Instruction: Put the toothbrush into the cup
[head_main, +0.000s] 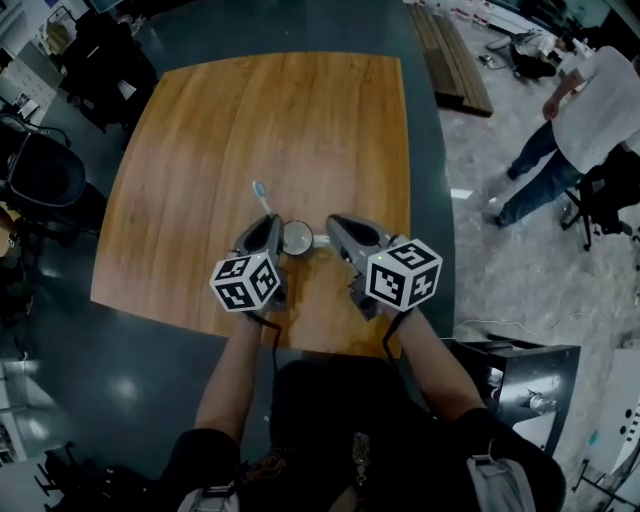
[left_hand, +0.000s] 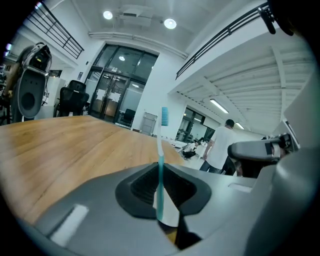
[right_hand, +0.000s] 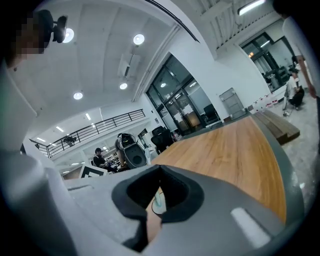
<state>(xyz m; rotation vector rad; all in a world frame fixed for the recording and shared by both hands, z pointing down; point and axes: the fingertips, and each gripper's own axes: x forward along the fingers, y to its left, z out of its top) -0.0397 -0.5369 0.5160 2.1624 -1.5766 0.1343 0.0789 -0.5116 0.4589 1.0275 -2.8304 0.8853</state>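
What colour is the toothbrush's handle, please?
Teal, paling to white higher up the slim plastic toothbrush; clearest in left gripper view.

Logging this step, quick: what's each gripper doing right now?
Left gripper: closed on the toothbrush.
Right gripper: closed, apparently on the cup by its handle.

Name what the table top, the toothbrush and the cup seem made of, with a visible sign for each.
Table top: wood or wood veneer, smooth satin finish; grain streaks and soft glare show.
Toothbrush: probably plastic, glossy white neck, translucent teal handle.
Cup: white, perhaps ceramic or plastic; too small to settle.
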